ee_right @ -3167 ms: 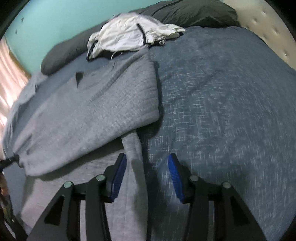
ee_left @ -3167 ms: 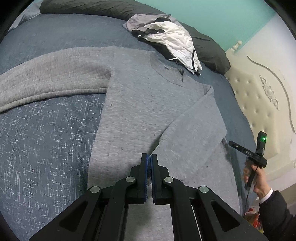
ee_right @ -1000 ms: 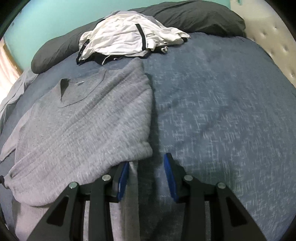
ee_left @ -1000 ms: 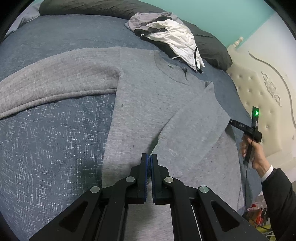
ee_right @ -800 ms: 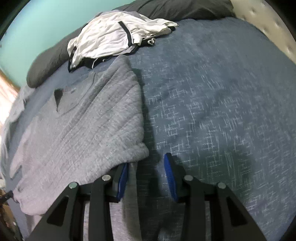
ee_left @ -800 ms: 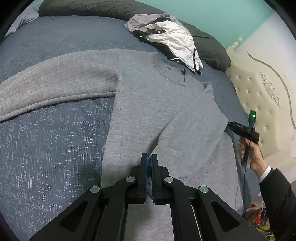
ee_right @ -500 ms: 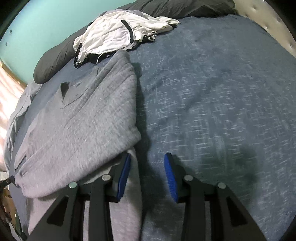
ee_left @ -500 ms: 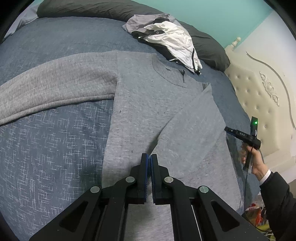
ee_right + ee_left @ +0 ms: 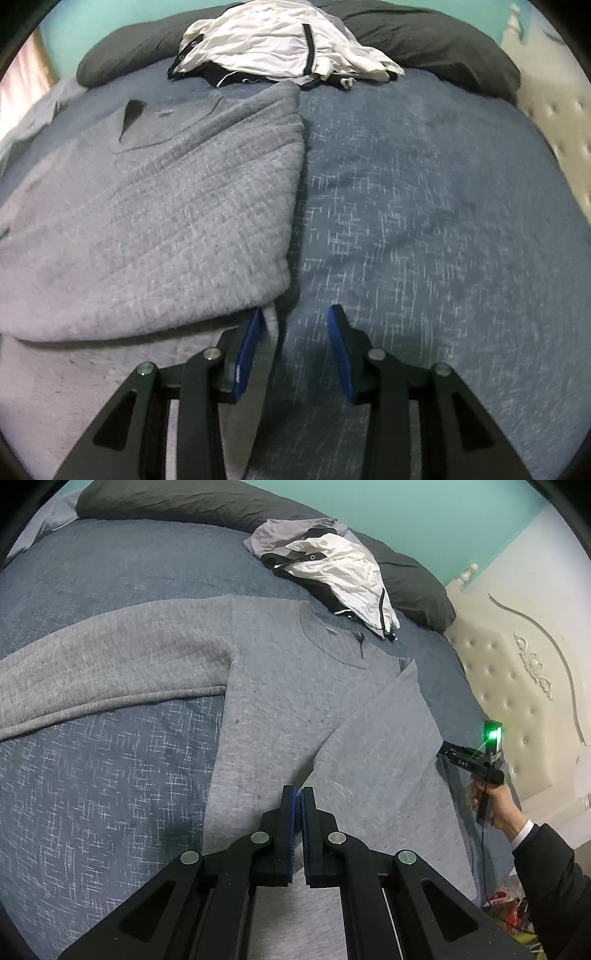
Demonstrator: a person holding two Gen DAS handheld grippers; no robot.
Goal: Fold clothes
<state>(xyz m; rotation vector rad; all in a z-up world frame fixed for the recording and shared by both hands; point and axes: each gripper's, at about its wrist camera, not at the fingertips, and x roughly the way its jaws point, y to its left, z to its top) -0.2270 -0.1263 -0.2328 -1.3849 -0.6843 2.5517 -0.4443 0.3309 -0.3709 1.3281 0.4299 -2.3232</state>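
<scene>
We see a blue bed (image 9: 110,775) with a grey sweater (image 9: 288,701) spread flat, one sleeve folded across. Our left gripper (image 9: 297,801) hovers closed above it; our right gripper (image 9: 295,325) hangs open, empty, at its edge.

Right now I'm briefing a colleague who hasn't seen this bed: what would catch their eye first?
The grey sweater spread across the blue bedspread, one sleeve folded over its body, the other stretched out flat. Beyond its collar, a crumpled white and black garment lies against the dark pillow. In the right wrist view, the right gripper is open at the sweater's edge.
</scene>
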